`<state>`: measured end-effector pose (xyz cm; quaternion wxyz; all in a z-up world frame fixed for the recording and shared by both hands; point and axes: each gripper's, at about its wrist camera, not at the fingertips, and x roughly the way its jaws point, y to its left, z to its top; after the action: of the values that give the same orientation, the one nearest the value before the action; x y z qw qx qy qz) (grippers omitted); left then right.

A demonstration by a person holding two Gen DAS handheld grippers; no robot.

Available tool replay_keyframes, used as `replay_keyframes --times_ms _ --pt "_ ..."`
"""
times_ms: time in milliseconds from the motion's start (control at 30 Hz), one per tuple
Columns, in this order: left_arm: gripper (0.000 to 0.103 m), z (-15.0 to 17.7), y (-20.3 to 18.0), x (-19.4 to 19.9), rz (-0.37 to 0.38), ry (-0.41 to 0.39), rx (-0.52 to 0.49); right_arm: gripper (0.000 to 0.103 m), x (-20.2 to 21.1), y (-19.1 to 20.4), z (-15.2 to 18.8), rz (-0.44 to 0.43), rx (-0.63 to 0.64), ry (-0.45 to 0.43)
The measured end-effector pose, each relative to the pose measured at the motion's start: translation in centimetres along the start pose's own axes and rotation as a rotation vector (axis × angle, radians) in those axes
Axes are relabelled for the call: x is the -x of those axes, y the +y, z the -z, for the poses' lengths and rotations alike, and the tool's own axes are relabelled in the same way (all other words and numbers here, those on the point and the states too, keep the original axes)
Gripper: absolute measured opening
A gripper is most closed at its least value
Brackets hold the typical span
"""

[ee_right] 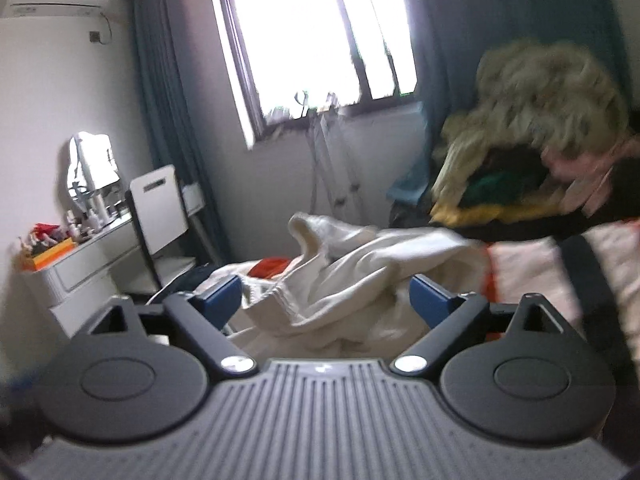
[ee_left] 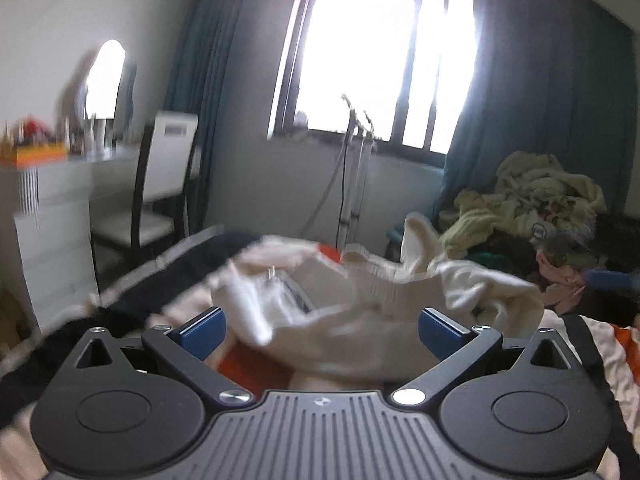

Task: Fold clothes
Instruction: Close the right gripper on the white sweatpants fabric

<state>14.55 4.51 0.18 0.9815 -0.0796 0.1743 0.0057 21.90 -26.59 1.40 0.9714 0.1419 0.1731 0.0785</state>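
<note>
The white garment (ee_left: pixel 360 300) lies crumpled at twelve o'clock between my spread left gripper (ee_left: pixel 322 326) fingers. My right gripper (ee_right: pixel 326 300) gapes too, cloth between.

bed (ee_right: pixel 532 272): pale cover with orange patches
white garment (ee_right: pixel 360 276): crumpled on the bed, right ahead of the hand-held gripper
clothes pile (ee_right: pixel 532 128): heaped further back, off to its right
</note>
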Motion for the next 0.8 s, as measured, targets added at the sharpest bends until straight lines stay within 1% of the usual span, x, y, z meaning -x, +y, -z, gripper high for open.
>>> replay_keyframes --times_ms 33,67,100,133,167,233,333,400,433,467,500,533,600,633,667,700,800 --pt "0.103 0.6 0.3 -0.6 0.004 0.011 -0.004 0.091 -1.9 -0.1 -0.3 -0.017 -0.027 0.035" --pt "0.103 1.2 0.6 -1.3 0.006 0.021 -0.010 0.086 -4.1 0.1 -0.6 -0.011 -0.034 0.066" --pt "0.103 1.8 0.9 -1.7 0.001 0.032 -0.019 0.082 -6.3 0.3 -1.0 -0.005 -0.039 0.095" --pt "0.103 2.2 1.2 -2.3 0.002 0.040 -0.025 0.077 -8.2 0.6 -1.3 0.008 -0.024 0.100" --pt "0.103 2.5 1.4 -2.9 0.002 0.048 -0.030 0.077 -10.2 1.0 -1.6 0.022 -0.008 0.105" --pt "0.103 3.0 1.7 -4.0 -0.009 0.035 -0.044 0.077 -14.1 1.6 -2.1 0.048 0.022 0.115" --pt "0.103 3.8 2.2 -5.8 -0.022 0.014 -0.054 0.073 -19.9 2.5 -3.0 0.109 0.080 0.102" --pt "0.103 4.3 2.6 -7.2 -0.022 0.046 -0.034 0.071 -23.2 3.1 -3.4 0.157 0.118 0.094" --pt "0.103 4.5 2.8 -7.9 -0.017 0.066 -0.019 0.069 -24.4 3.1 -3.4 0.183 0.124 0.093" --pt "0.103 4.8 3.3 -8.5 -0.010 0.081 0.000 0.064 -25.6 3.2 -3.5 0.209 0.131 0.092" --pt "0.103 5.1 3.7 -9.1 -0.001 0.093 0.015 0.063 -26.8 3.3 -3.5 0.234 0.136 0.091" --pt "0.103 5.4 4.2 -9.7 -0.002 0.107 0.029 0.061 -26.9 3.3 -3.5 0.237 0.137 0.086" --pt "0.103 5.8 4.9 -10.5 0.001 0.126 0.047 0.055 -27.0 3.3 -3.6 0.244 0.139 0.075" --pt "0.103 6.1 5.4 -11.0 -0.001 0.133 0.063 0.045 -27.1 3.2 -3.6 0.247 0.140 0.069" --pt "0.103 6.3 5.6 -11.3 -0.006 0.149 0.076 0.024 -27.2 3.2 -3.6 0.250 0.141 0.064" --pt "0.103 6.4 5.7 -11.4 -0.005 0.160 0.086 0.012 -27.3 3.2 -3.6 0.254 0.142 0.058" --pt "0.103 6.4 5.9 -11.3 -0.007 0.155 0.095 0.013 -27.5 3.2 -3.6 0.263 0.144 0.041"
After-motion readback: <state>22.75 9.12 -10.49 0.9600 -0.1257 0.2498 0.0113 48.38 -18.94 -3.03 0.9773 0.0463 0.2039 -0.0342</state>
